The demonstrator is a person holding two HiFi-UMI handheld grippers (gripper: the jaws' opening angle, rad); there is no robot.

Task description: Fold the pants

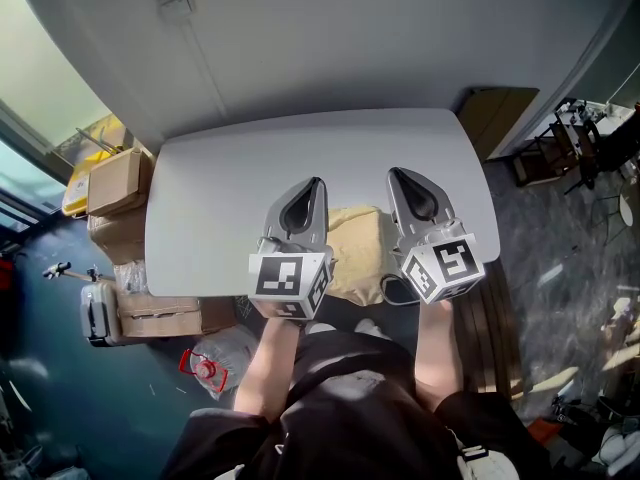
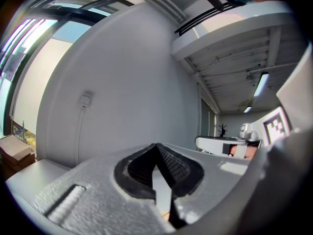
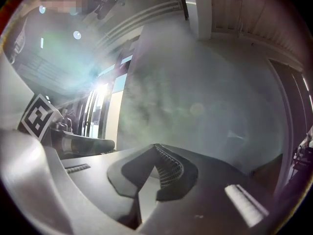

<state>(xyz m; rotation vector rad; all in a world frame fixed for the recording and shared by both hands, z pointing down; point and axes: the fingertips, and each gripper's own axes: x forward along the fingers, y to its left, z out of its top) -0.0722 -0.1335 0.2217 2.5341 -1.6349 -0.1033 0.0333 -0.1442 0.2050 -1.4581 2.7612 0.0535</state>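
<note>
Nearest the head camera we record the person's dark-clothed lap and bare forearms. Each hand carries a grey gripper with a black-and-white marker cube.

Task item: the tan fabric pants (image 1: 357, 251) lie as a compact, roughly squarish bundle at the near edge of the pale grey, round-cornered table (image 1: 220, 183), between and below the two grippers. We judge them largely folded already. The visible strip runs from the far side towards the person, so we take that as the long axis. The grippers cover both flanks, and we cannot tell which end is the waistband.

The left gripper (image 1: 317, 182) is held level above the bundle's left side, jaws together at the tips with nothing between them. The right gripper (image 1: 395, 174) is level above the right side, jaws likewise closed and empty.

Recommendation: if a further fold is wanted, part both jaws before descending. Pinch the two far corners evenly and carry them together towards the near edge, keeping the edges square. Otherwise, press the bundle flat with closed jaws.

Surroundings: brown cardboard boxes (image 1: 115, 180) stand on the floor to the left of the table.
</note>
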